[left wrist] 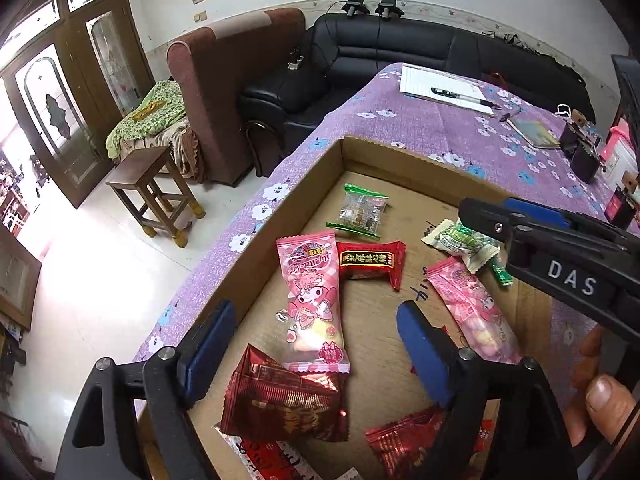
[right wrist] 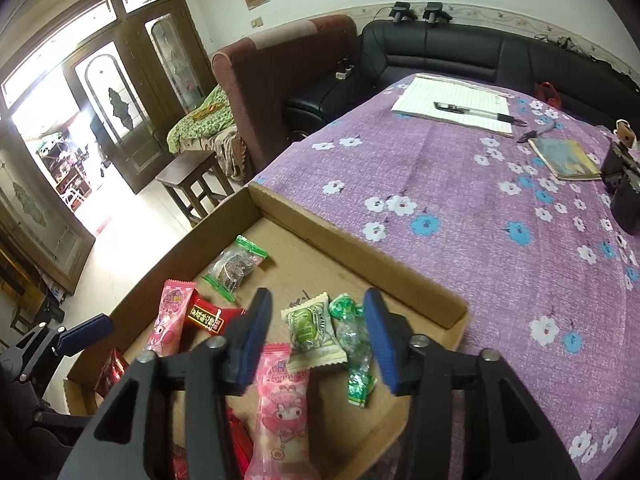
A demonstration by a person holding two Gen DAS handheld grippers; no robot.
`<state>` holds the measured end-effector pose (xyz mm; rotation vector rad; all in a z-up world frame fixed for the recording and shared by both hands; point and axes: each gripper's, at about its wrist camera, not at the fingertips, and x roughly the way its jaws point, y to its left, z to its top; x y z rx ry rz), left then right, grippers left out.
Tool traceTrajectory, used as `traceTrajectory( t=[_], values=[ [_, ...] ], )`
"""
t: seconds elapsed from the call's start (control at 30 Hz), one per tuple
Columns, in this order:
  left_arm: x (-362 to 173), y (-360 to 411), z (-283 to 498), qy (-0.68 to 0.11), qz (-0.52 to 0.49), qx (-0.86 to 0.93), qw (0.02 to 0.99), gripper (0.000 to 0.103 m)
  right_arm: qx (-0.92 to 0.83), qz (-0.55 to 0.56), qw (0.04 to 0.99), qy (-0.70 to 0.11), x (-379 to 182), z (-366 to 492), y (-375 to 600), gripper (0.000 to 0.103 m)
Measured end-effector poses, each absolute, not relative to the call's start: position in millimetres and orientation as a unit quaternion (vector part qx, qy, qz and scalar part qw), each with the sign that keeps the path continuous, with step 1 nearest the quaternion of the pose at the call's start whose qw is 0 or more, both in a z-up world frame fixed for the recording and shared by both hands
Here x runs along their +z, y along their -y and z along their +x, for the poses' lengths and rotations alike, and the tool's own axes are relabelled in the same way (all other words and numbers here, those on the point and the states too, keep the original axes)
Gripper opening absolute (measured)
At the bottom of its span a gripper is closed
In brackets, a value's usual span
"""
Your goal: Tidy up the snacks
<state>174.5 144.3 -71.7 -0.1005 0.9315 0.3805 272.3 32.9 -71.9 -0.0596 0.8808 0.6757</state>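
Only left cam shows thumb [left wrist: 604,400] by box [left wrist: 400,160].

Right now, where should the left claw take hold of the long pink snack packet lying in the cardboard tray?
Grip the pink packet across its narrow middle, from straight above. It lies flat, lengthwise between the left claw pads, and its near end overlaps a red packet.

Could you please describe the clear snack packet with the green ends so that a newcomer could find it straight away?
Start at the shallow cardboard box on the purple flowered tablecloth. Near its far corner, away from the other snacks, lies the clear packet. It alone is see-through with green sealed ends; its nearest neighbours are a pink cartoon packet and a red packet.
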Motion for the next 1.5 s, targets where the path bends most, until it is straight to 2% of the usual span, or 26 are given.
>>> traceTrajectory(
  t=[0.07, 0.13, 0.2, 0.7, 0.9, 1.5],
  values=[
    [-70.0, -143.4, 172.0, -0.445, -0.048, 0.184, 0.875, 0.088, 0.315, -0.025, 0.852, -0.416, -68.9, 270.2, -27.6, 0.065],
    [-67.5, -143.6, 169.1, -0.441, -0.051, 0.186, 0.877, 0.089, 0.310, -0.019, 0.856, -0.413, -65.7, 267.3, -21.5, 0.083],
    [-64.2, -143.0, 163.7, -0.436, -0.054, 0.188, 0.879, 0.089, 0.304, -0.015, 0.860, -0.410, -62.4, 264.4, -15.4, 0.087],
    [-39.2, -126.2, 115.9, -0.406, -0.048, 0.183, 0.894, 0.090, 0.295, 0.026, 0.878, -0.376, -25.8, 206.1, 43.9, 0.088],
    [-36.4, -115.9, 94.5, -0.406, -0.046, 0.177, 0.896, 0.091, 0.288, 0.032, 0.886, -0.362, -18.0, 174.0, 70.3, 0.092],
    [-37.1, -75.4, 45.7, -0.409, -0.025, 0.159, 0.898, 0.091, 0.260, 0.053, 0.891, -0.367, -43.7, 95.3, 149.1, 0.093]
  ],
)
